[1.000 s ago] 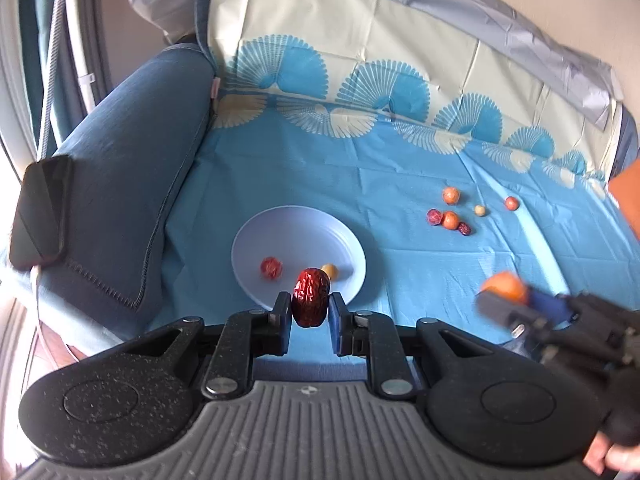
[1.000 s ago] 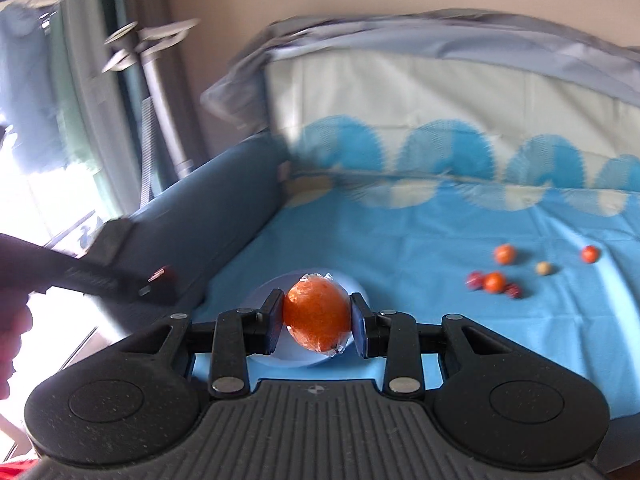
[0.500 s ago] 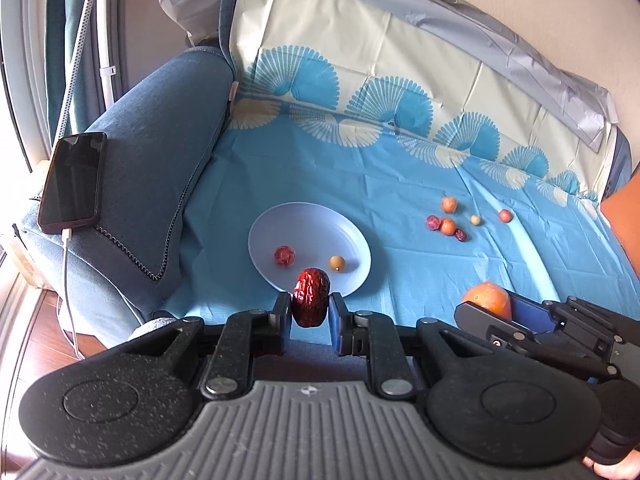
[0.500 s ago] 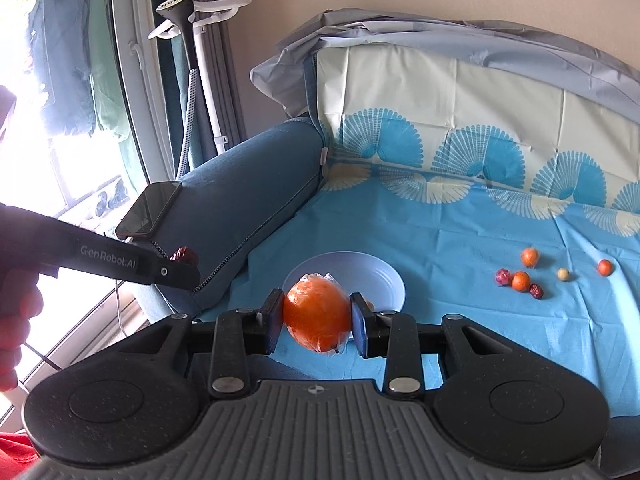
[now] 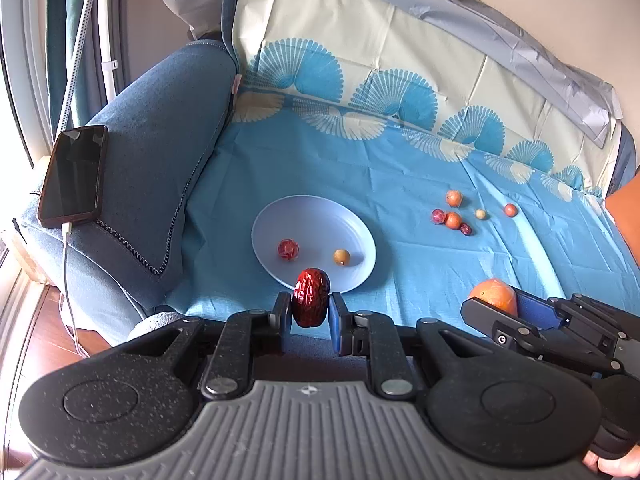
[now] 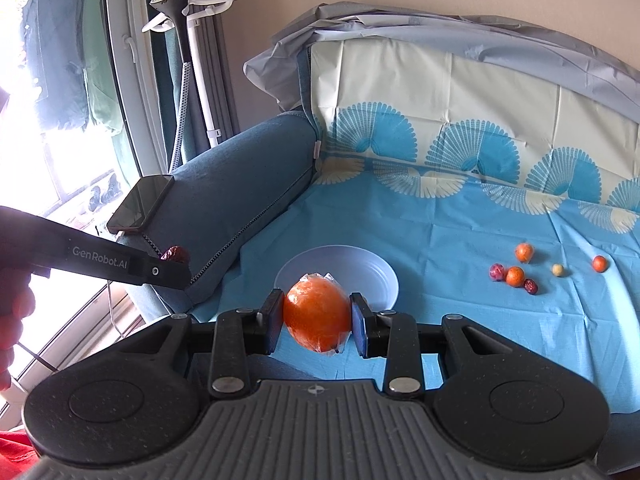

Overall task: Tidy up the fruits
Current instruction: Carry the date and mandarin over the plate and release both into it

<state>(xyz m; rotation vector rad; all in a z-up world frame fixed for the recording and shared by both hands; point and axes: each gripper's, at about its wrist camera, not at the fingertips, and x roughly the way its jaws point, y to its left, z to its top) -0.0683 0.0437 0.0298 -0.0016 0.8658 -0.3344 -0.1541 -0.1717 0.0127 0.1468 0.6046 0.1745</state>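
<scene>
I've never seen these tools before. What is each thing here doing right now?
Left gripper: shut on wrinkled red date.
Right gripper: shut on plastic-wrapped orange.
Pale blue plate: holds two small fruits.
Black phone: screen dark, cable attached.

Wrinkled red date [image 5: 311, 297] and plastic-wrapped orange [image 6: 317, 314] aloft near pale-blue plate [image 5: 352, 236]; six small fruits [image 5: 453, 219] on cloth.
</scene>
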